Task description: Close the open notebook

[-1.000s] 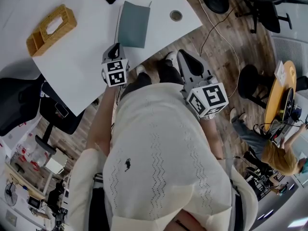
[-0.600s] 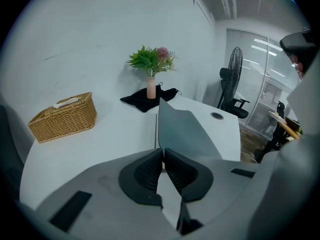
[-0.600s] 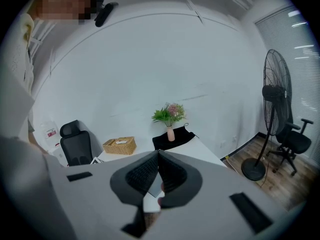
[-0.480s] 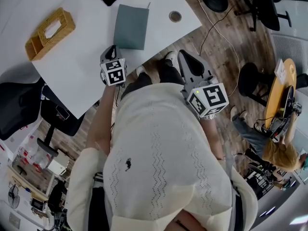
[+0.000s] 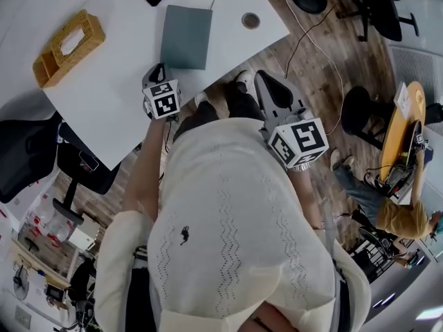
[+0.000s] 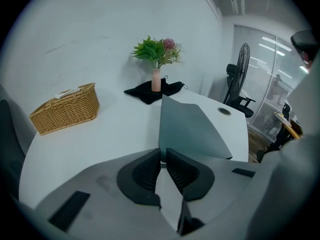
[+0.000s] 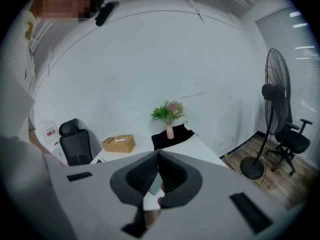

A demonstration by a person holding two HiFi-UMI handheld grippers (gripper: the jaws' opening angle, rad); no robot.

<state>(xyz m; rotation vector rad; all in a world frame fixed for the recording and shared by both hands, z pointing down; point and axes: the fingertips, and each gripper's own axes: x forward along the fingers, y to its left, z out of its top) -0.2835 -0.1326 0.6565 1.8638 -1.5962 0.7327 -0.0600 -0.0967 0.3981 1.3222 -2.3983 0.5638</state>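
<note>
Now the grey-green notebook (image 5: 185, 37) lies flat on the white table (image 5: 111, 95) with its cover down, near the edge closest to the person and between the wicker basket (image 5: 68, 47) and a round cable hole (image 5: 250, 21) in the tabletop. The left gripper (image 5: 160, 71) hangs over the table's near edge, just short of the notebook's near side and not touching it. Its own view shows the jaws a narrow slit apart at the tips (they have just been opening), with nothing between them, and the notebook's cover fills the space directly ahead. In that view the basket sits well off to the left, and a small vase of flowers (image 6: 156, 79) stands on a black cloth (image 6: 150, 91) at the table's far side.

The right gripper (image 5: 268, 87) is held off the table, over the wooden floor by the person's body. Its jaw tips meet with nothing caught between them, and the table lies farther ahead.
</note>
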